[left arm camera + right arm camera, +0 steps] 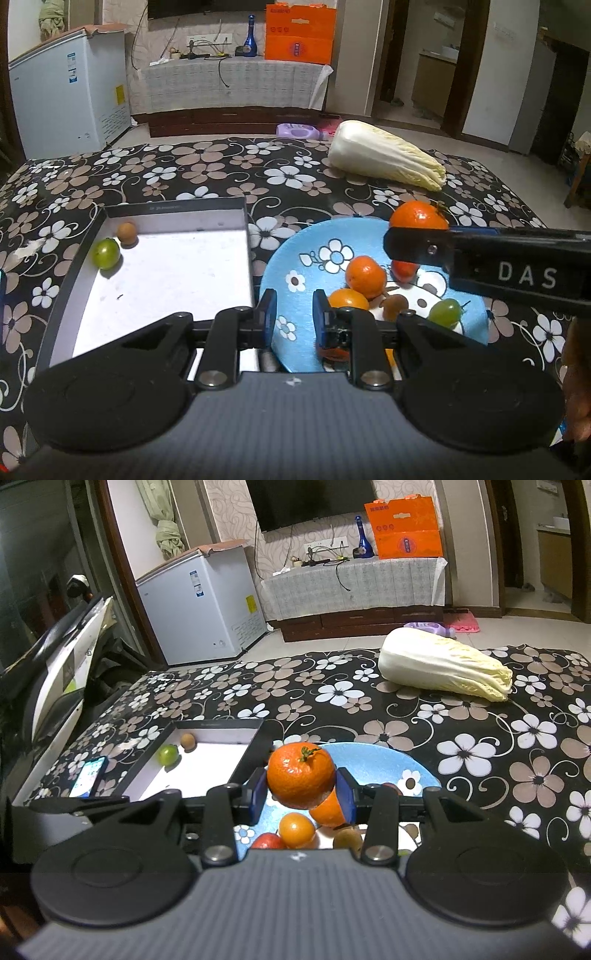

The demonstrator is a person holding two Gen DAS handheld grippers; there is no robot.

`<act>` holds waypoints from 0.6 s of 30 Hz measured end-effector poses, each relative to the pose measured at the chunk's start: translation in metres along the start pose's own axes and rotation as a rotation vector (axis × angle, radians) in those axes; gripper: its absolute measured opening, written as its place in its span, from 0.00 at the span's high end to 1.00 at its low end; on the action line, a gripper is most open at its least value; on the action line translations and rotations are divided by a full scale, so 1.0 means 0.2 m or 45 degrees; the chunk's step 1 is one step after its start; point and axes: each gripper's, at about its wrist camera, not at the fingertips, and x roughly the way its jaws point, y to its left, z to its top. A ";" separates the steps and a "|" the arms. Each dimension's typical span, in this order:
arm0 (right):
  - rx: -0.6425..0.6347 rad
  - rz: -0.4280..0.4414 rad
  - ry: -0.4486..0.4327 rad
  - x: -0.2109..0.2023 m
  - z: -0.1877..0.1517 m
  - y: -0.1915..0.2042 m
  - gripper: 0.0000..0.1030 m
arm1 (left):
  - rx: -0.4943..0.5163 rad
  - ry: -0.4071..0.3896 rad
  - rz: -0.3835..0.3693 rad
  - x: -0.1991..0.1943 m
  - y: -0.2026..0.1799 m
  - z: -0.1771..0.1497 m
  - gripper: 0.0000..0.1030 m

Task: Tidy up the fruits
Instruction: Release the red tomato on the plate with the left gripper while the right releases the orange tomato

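Tangerine lifted, box next

Carrying is the step in hand, as I judge it: the right gripper (301,794) has its jaws closed on the stemmed tangerine (300,780), held clear above the blue plate (376,762), and the white-floored box (207,764) at about ten o'clock from the fruit looks like the place it should go. Doing it well probably means keeping the squeeze steady, since the pads bear on a round, slick skin, and travelling level toward ten o'clock high enough to clear the box's dark near wall. Lower it onto open white floor rather than dropping it, or it may roll into the green fruit (168,754) and the small brown fruit (187,740) already resting in the far left corner. Ease the jaws apart only once the tangerine sits on the floor of the box.

Between the two blue pads the tangerine sits centred, stem up and tipped toward one o'clock, one pad at nine o'clock on its flank and the other at three o'clock; most of its body stands above the pads. Below it, at six o'clock, the plate still carries another orange fruit, a smaller orange one (296,830), a red one and a brownish one.

From the other wrist view, the left gripper (294,314) hovers over the plate's near left edge, as far closed as it goes with nothing between the fingers, well apart from the held tangerine at two o'clock
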 end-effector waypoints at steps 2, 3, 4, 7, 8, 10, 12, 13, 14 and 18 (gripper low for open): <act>-0.001 -0.003 0.003 0.00 0.00 0.00 0.58 | 0.008 0.001 -0.007 0.00 -0.02 0.00 0.76; -0.001 -0.004 0.003 0.00 0.00 0.00 0.58 | 0.011 0.002 -0.010 0.01 -0.02 0.00 0.76; -0.002 -0.006 0.005 0.00 0.00 0.00 0.58 | 0.014 0.003 -0.013 0.01 -0.03 0.00 0.76; -0.004 -0.010 0.011 0.00 0.00 -0.01 0.58 | 0.023 0.007 -0.023 0.01 -0.05 0.00 0.76; -0.004 -0.013 0.013 0.01 0.00 -0.01 0.58 | 0.026 0.008 -0.026 0.02 -0.06 -0.01 0.76; -0.002 -0.018 0.015 0.01 -0.01 -0.02 0.58 | 0.032 0.010 -0.031 0.02 -0.07 -0.01 0.76; 0.000 -0.023 0.019 0.01 -0.01 -0.03 0.58 | 0.036 0.012 -0.036 0.02 -0.08 -0.01 0.76; 0.000 -0.026 0.021 0.01 -0.01 -0.03 0.58 | 0.038 0.014 -0.039 0.03 -0.09 -0.01 0.76; 0.001 -0.029 0.024 0.01 -0.01 -0.04 0.58 | 0.038 0.016 -0.041 0.03 -0.09 -0.01 0.76; 0.002 -0.042 0.047 0.04 -0.01 -0.06 0.58 | 0.037 0.026 -0.047 0.04 -0.08 -0.01 0.76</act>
